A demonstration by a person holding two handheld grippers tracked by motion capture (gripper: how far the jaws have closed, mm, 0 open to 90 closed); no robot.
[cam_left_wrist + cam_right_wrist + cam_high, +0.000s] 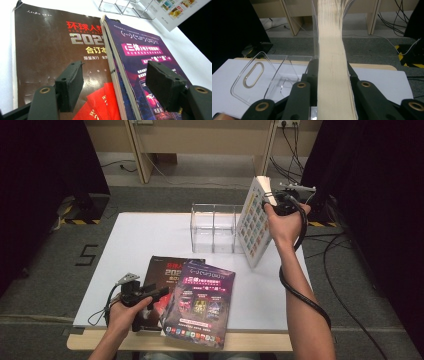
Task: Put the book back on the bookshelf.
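Beside clear rack (214, 227) — right tool (270, 200) clamps book (254, 222); left tool (150, 294) released.

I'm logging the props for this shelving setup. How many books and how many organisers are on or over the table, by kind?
Books lying flat: 2, the brown book and the purple book
Books held upright: 1, the white book, clamped in the right gripper
Clear acrylic racks: 1, the rack
Total: 4

The white table (150, 240) carries a clear rack (212, 227) and two stacked magazines (192, 300).
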